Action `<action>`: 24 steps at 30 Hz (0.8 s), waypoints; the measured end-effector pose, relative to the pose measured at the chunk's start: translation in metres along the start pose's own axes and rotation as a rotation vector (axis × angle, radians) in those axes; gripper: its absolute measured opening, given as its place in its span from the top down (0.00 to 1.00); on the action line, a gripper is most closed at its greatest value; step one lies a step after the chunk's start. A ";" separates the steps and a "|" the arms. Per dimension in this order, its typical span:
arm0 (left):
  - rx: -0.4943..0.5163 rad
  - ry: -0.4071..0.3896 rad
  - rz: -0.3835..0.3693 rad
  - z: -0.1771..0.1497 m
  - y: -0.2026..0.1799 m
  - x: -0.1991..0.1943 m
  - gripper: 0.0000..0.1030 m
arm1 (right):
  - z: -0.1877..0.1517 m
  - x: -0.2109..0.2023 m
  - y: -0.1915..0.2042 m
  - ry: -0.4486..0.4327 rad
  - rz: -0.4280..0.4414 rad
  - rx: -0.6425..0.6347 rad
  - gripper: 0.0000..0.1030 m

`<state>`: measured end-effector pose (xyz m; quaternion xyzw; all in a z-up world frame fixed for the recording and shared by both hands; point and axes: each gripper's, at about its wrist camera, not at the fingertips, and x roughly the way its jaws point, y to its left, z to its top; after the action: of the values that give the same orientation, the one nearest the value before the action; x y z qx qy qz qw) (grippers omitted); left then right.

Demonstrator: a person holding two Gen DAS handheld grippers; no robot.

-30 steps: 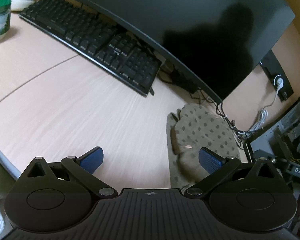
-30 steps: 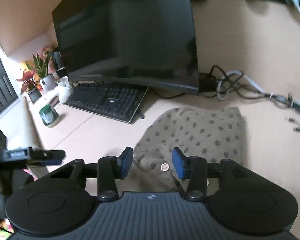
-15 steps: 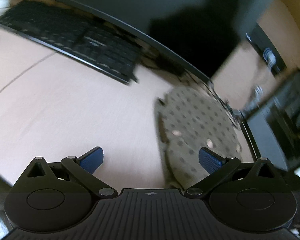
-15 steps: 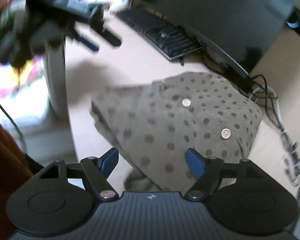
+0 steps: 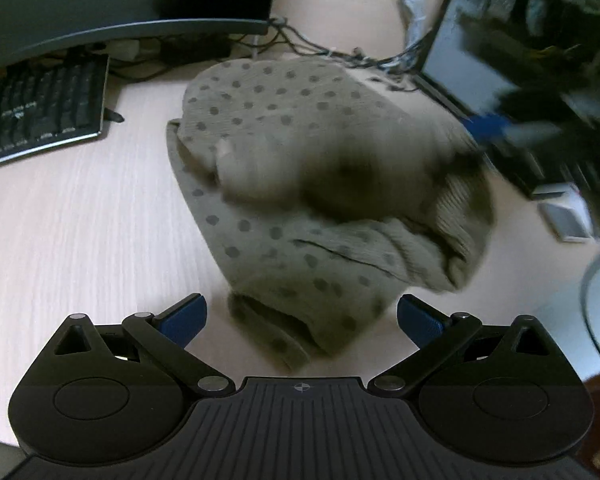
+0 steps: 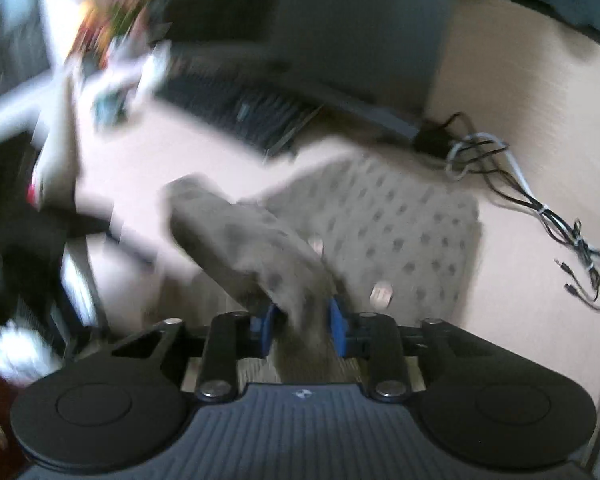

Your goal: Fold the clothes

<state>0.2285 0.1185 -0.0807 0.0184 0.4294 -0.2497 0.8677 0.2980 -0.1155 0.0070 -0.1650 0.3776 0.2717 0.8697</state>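
An olive knitted garment [image 5: 280,128] with dark dots lies bunched on the pale wooden desk [image 5: 80,240]. My left gripper [image 5: 300,312] is open, its blue pads either side of the garment's near hem without touching it. In the right wrist view a fold of the garment [image 6: 252,248] is raised off the flat part [image 6: 412,220], and two buttons show. The right gripper [image 6: 302,328] has its jaws closing with this fold between the blue pads, which press on the cloth. From the left wrist view the right gripper [image 5: 488,128] is a blur at the garment's far right edge.
A black keyboard [image 5: 40,120] lies to the left under a dark monitor [image 5: 100,0]. Tangled cables [image 5: 320,48] run behind the garment. A dark computer case [image 5: 480,40] stands at the right. More cables [image 6: 540,208] trail across the desk on the right.
The left gripper swung right and closer, so the garment now fills its view. The right gripper opened wide over the cloth, then closed on a fold and raised it.
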 end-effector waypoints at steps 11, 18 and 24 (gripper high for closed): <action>-0.113 -0.016 -0.068 0.018 0.002 0.017 0.00 | -0.056 0.007 0.018 -0.076 -0.199 0.068 0.20; -0.042 0.027 -0.034 0.019 -0.003 0.029 0.01 | -0.041 0.025 0.019 -0.046 -0.278 -0.082 0.65; -0.033 0.026 0.021 0.014 0.000 0.032 0.04 | -0.063 0.018 0.008 0.052 -0.309 -0.193 0.66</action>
<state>0.2550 0.1015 -0.0959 0.0122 0.4446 -0.2332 0.8648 0.2677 -0.1335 -0.0490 -0.3105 0.3422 0.1656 0.8713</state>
